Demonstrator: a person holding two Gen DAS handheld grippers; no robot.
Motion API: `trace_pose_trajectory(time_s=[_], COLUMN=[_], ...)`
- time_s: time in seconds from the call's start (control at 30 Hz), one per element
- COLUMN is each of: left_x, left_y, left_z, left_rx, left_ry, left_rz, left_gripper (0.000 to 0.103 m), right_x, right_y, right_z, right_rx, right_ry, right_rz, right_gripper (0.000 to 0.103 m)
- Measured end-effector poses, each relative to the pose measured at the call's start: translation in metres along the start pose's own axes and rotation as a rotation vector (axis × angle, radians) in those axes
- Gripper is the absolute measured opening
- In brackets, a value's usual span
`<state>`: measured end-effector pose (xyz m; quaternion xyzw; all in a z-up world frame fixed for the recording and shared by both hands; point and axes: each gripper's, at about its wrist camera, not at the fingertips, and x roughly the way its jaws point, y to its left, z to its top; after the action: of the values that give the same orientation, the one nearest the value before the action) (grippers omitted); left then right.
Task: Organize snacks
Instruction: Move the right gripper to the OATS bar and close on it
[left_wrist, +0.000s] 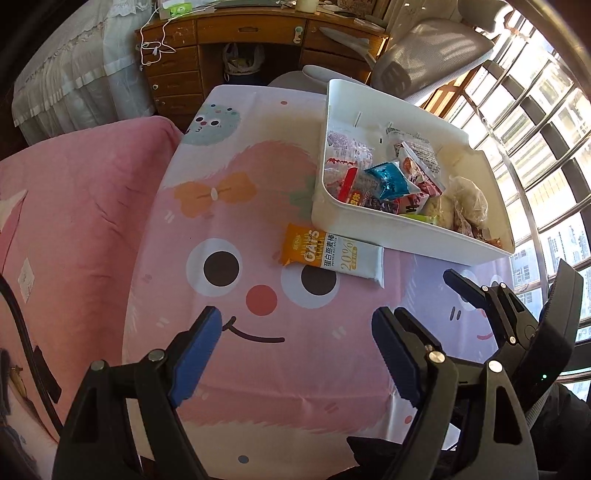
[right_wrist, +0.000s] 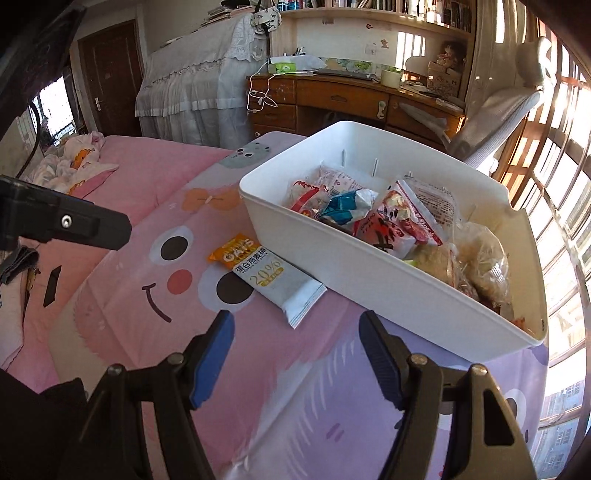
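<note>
Right claw gaping — empty, oat bar flat, orange end toward far-left

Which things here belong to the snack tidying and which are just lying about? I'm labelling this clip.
Part of the job:
- oat bar on the tablecloth
- white bin
- snack packets in the bin
- left gripper, right gripper, both open

Just lying about:
- wooden desk
- office chair
- pink bedding

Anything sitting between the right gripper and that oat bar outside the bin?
No. In the right wrist view only bare cartoon tablecloth lies between the open right gripper and the oat bar.
</note>
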<state>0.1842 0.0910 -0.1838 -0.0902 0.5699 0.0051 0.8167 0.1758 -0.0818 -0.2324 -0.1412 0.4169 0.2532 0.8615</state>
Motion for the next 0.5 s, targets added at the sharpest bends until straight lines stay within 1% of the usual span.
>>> trace_pose_trajectory(time_s=[0.13, 0.3, 0.37, 0.5], left_x=[0.006, 0.019, 0.026, 0.037], left_y=[0.011, 0.02, 0.023, 0.027], left_z=[0.009, 0.021, 0.025, 0.031], left_rx=[0.028, 0.074, 0.089, 0.122], left_ry=[0.018, 0.046, 0.062, 0.087], left_rz=[-0.015, -0.035, -0.049, -0.068], left_gripper=[0.082, 0.083, 0.082, 0.082], right_x=[0.022, 0.047, 0.054, 0.065], right_y=[0.009, 0.02, 0.022, 0.028], right_z=[0.0, -0.003, -0.006, -0.008], right_rx=[0.005, -0.016, -0.015, -0.01], right_ry=[0.046, 0.11, 0.13, 0.162], right_rz=[-0.038, -0.094, -0.111, -0.158], right_gripper=[0.068, 0.055, 0.047, 0.037])
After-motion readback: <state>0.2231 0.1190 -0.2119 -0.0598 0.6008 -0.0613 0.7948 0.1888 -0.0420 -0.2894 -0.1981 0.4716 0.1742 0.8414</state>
